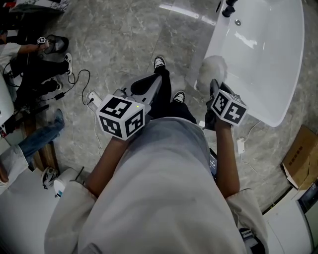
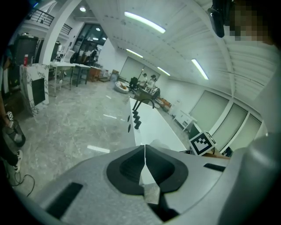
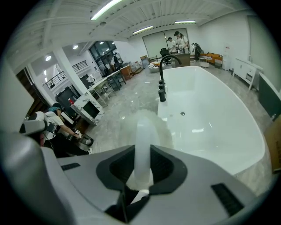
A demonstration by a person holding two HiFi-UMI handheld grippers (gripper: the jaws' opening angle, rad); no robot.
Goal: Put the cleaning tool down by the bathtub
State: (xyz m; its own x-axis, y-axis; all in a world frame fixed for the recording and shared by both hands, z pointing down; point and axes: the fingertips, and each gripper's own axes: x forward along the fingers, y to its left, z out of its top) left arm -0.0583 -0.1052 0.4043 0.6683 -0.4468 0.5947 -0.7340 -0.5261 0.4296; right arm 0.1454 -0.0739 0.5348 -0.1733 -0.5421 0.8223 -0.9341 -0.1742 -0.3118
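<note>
1. The right gripper (image 3: pixel 142 151) clamps the white handle of the cleaning tool (image 3: pixel 143 127), whose fluffy head is up by the bathtub's (image 3: pixel 219 127) near edge.
2. The left gripper (image 2: pixel 144 154) is closed on itself.
3. Counted: one bathtub, one tool, one black tap (image 3: pixel 163 74).

I count one bathtub (image 1: pixel 268 59), one black faucet (image 1: pixel 228 7) at its far end, and one cleaning tool (image 1: pixel 211 69) by its left rim. There are two claws, the left claw (image 2: pixel 144 158) and the right claw (image 3: pixel 142 151), two shoes (image 1: pixel 159 62) left of the bathtub, and one cardboard box (image 1: pixel 301 158) off its near end.
</note>
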